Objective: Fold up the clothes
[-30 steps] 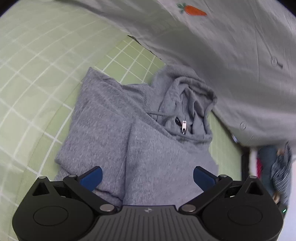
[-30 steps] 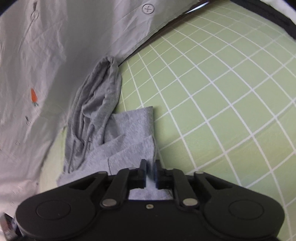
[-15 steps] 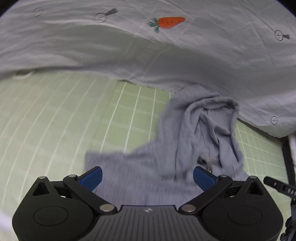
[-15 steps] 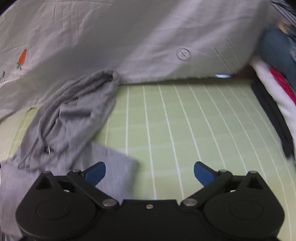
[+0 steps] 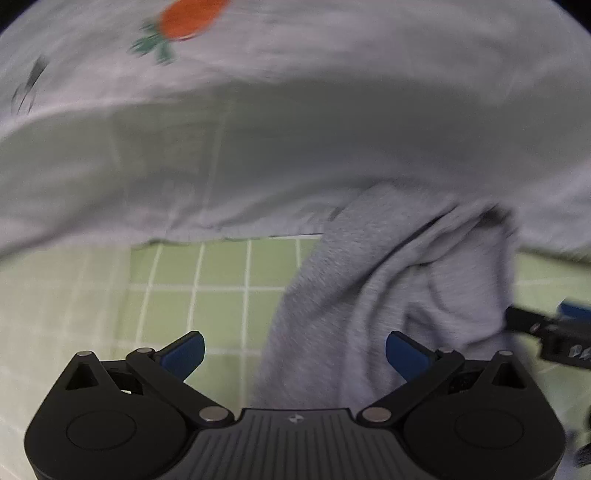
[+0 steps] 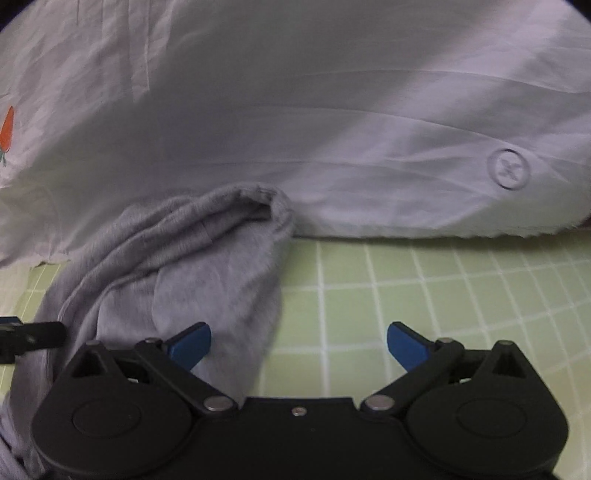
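A grey hoodie [image 5: 373, 295] lies on the green checked sheet [image 5: 221, 273], its hood bunched against a pale duvet. My left gripper [image 5: 294, 352] hovers open over the hood's left edge, nothing between its blue pads. In the right wrist view the same hoodie [image 6: 207, 269] spreads to the lower left, and my right gripper [image 6: 299, 341] stands wide open above its right edge and the sheet [image 6: 424, 295], holding nothing. The right gripper's fingertip [image 5: 546, 328] shows at the right edge of the left wrist view. The hoodie's body is hidden below both grippers.
A pale grey duvet [image 6: 332, 110] with a carrot print [image 5: 188, 16] and round button marks [image 6: 508, 169] fills the far side and overhangs the sheet. The green sheet stretches to the right of the hoodie.
The right gripper has let go of the hoodie's folded edge and opened wide. Both grippers swung round toward the hood and the duvet; the hoodie's folded body has dropped out of view.
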The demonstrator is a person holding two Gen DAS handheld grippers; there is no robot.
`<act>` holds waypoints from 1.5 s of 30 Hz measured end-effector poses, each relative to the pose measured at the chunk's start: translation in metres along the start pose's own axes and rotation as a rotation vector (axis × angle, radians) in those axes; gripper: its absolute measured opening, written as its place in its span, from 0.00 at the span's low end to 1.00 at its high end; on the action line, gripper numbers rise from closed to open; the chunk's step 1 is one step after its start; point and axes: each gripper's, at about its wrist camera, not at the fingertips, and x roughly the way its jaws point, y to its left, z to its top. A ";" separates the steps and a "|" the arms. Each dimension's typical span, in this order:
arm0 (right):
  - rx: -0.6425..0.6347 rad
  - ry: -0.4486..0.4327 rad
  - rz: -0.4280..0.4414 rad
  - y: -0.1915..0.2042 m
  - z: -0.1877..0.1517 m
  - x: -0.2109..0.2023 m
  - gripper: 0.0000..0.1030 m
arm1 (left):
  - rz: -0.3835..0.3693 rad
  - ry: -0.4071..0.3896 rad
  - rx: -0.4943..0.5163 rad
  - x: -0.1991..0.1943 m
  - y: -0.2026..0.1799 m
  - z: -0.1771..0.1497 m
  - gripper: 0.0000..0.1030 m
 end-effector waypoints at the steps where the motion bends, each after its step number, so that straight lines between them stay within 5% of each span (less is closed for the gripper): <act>1: -0.018 0.001 -0.001 0.003 0.000 0.003 1.00 | 0.040 0.003 0.035 0.003 -0.004 0.000 1.00; 6: -0.105 0.022 -0.107 0.007 -0.004 0.007 1.00 | 0.099 0.014 0.125 0.009 -0.006 0.000 1.00; 13: -0.036 -0.007 -0.263 -0.025 -0.009 -0.024 1.00 | 0.232 -0.052 0.054 -0.019 0.010 -0.001 1.00; 20: 0.031 -0.141 -0.257 -0.040 -0.025 -0.091 1.00 | 0.139 -0.292 -0.187 -0.097 0.034 -0.019 1.00; 27: 0.036 -0.297 -0.270 -0.042 -0.056 -0.171 1.00 | 0.110 -0.388 -0.350 -0.161 0.055 -0.065 1.00; 38: -0.105 -0.354 -0.263 -0.035 -0.125 -0.239 1.00 | 0.112 -0.345 -0.401 -0.211 0.063 -0.146 1.00; 45: -0.082 -0.221 -0.227 -0.042 -0.159 -0.232 1.00 | 0.098 -0.121 -0.454 -0.191 0.067 -0.197 1.00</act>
